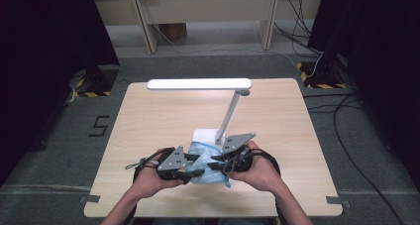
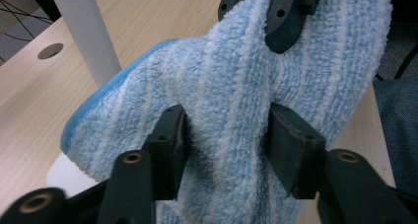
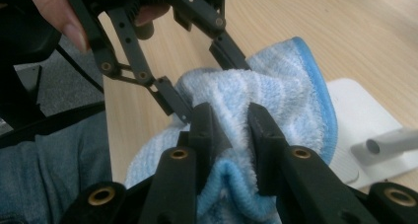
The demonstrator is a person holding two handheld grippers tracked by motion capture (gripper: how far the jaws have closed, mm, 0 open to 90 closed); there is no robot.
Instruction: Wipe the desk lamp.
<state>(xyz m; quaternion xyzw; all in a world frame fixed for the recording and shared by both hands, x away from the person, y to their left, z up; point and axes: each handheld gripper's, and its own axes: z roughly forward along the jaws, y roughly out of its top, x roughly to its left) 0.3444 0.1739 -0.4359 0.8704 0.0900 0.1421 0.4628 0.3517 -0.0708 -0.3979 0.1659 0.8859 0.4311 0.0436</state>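
1. Holding a blue striped towel [image 1: 208,161] betw. both grippers, lifted just off the table [image 1: 148,121], near edge, beside the lamp base [image 1: 205,136].
2. Left gripper [image 2: 224,135]: jaws partly closed, pads pressing a bunched fold.
3. Right gripper [image 3: 231,135]: narrow, pinching a hemmed edge.
4. Handling, my guess: soft, light, floppy terry; sags and bunches, not slippery. Best gripped at hems/corners, thin layers.

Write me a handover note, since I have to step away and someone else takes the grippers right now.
Left gripper: jaws around a bunch of the blue striped towel, pads touching it.
Right gripper: shut on a fold of the towel.
Towel: bunched between both grippers at the near table edge, partly over the lamp base.
Done: both ends gathered.
Left: probably spreading or folding it.
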